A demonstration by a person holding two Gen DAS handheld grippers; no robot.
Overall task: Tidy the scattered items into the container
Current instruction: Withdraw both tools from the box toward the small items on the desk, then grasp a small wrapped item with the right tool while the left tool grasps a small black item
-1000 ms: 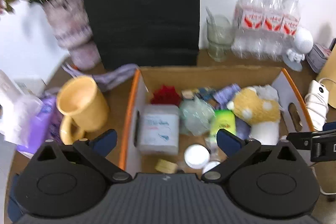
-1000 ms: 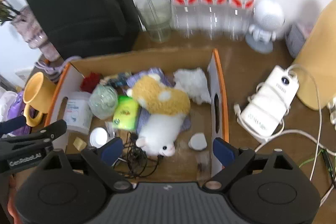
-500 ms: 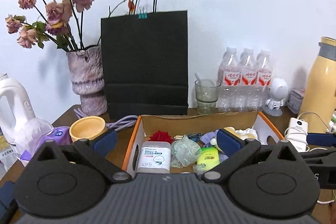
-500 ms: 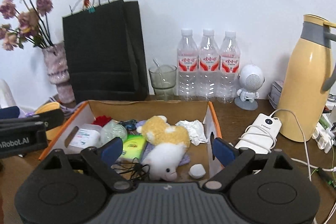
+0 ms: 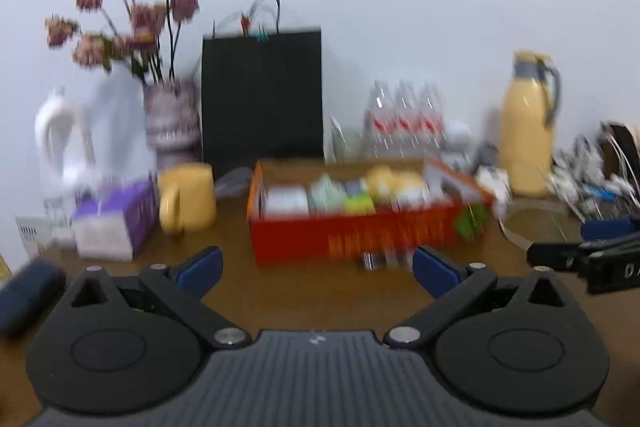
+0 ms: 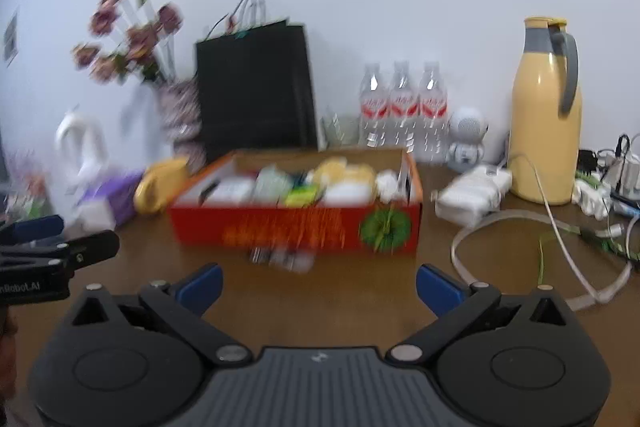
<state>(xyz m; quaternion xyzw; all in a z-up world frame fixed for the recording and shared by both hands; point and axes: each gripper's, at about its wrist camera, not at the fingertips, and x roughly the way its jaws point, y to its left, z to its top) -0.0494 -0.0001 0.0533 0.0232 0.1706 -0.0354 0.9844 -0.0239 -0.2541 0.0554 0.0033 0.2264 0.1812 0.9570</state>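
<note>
On a brown wooden table (image 6: 340, 299), a red cardboard box (image 6: 296, 227) sits filled with small items, among them a yellow-and-white plush toy (image 6: 344, 175), a green packet (image 6: 302, 195) and a white tub (image 6: 230, 191); both views are blurred, so finer detail cannot be told. Just in front of the box's near wall lies a small pale object (image 6: 280, 259), too smeared to identify, apart from the rest and outside the box. Both claws hang over bare table short of the box: the left gripper (image 5: 318, 269) stands wide with nothing between its blue pads; the right gripper (image 6: 318, 287) is opening, its jaws spread wide and likewise empty. Behind the box stand a black paper bag (image 6: 254, 87), a vase of dried flowers (image 5: 172, 119), three water bottles (image 6: 402, 107) and a yellow thermos jug (image 6: 546, 115); a yellow mug (image 5: 186, 197) sits to the box's left, a white charger (image 6: 472, 193) with cable to its right.
</note>
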